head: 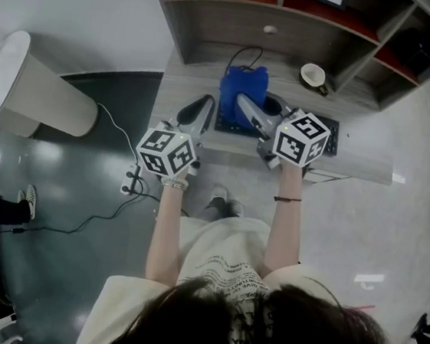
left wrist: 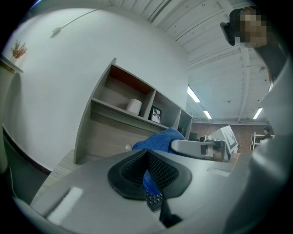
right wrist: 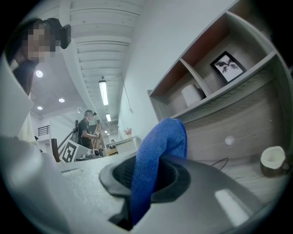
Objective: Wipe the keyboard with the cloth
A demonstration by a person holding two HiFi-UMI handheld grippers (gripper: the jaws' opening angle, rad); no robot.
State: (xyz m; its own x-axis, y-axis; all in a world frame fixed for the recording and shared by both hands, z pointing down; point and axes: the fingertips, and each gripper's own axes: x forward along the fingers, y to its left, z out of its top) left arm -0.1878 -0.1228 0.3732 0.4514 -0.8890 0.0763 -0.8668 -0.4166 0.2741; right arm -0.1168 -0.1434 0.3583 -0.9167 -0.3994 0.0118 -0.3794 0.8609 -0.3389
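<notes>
Head view: your right hand-held gripper point(head: 245, 101) is out over the tabletop point(head: 211, 70), clamped on the blue cloth point(head: 244, 86). Cloth is bunched over the left end of the black keyboard point(head: 330, 134); can't tell if it touches the keys. Keyboard's right end shows bare past the marker cube. Your left hand-held gripper point(head: 204, 106) sits just beside the cloth's left edge, low over the tabletop. Cup point(head: 313, 75) stands behind the keyboard to the right, w/ the shelf unit point(head: 217, 17) at the back. Left gripper view: jaws at a thin slit, tips meeting, nothing pinched. Thru the slit you see cloth point(left wrist: 158, 139) and a few keyboard point(left wrist: 154, 199) keys beyond. One grey finger point(left wrist: 197, 148) of the right hand-held gripper lies at the cloth's right. White roll point(left wrist: 134, 106) and framed pic point(left wrist: 156, 114) sit in the shelf cubbies. Right gripper view: jaws tight on a fold of cloth point(right wrist: 160, 141), which runs up btw the pads and flops over the top. Cup point(right wrist: 274, 160) is far right on the tabletop; a person point(right wrist: 87, 130) stands in the bkgd.
</notes>
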